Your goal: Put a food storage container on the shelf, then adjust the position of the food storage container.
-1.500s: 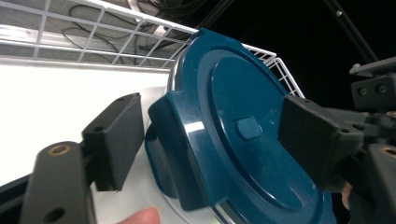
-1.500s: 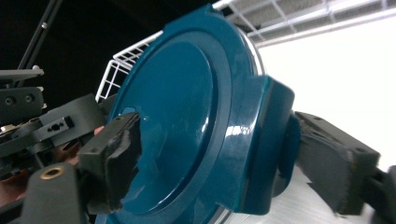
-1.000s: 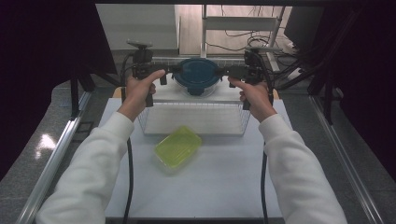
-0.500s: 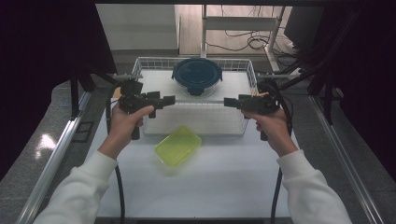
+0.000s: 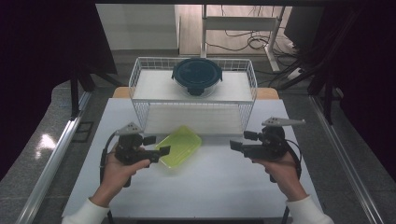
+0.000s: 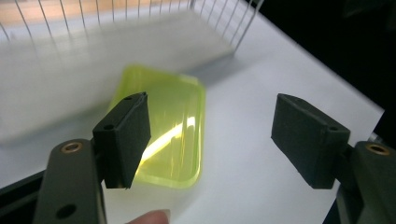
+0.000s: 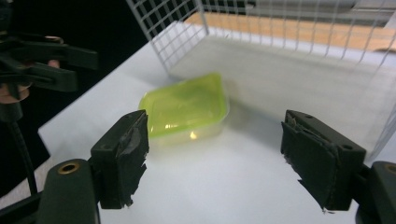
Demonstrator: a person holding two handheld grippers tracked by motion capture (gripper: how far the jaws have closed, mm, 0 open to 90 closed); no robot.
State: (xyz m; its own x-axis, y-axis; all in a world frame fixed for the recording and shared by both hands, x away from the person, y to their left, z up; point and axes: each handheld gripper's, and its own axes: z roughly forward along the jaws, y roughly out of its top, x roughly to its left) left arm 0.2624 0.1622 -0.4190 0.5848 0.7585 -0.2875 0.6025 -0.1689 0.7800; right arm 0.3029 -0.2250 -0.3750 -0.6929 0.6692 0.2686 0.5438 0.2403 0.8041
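A: What does the box point(image 5: 179, 146) look like?
B: Shallow, clear yellow-green plastic, rounded corners, lying flat on the white surface point(image 5: 219, 182) just in front of the wire basket point(image 5: 140, 93).
A: And the tools?
B: The left tool point(image 5: 159, 152) hovers at the box's left edge, the right tool point(image 5: 235, 146) well apart to its right. Both gape wide, holding nothing.

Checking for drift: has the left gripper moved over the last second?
Yes. The left gripper has pulled back from the far end of the wire basket toward the person and now sits open beside the green container.
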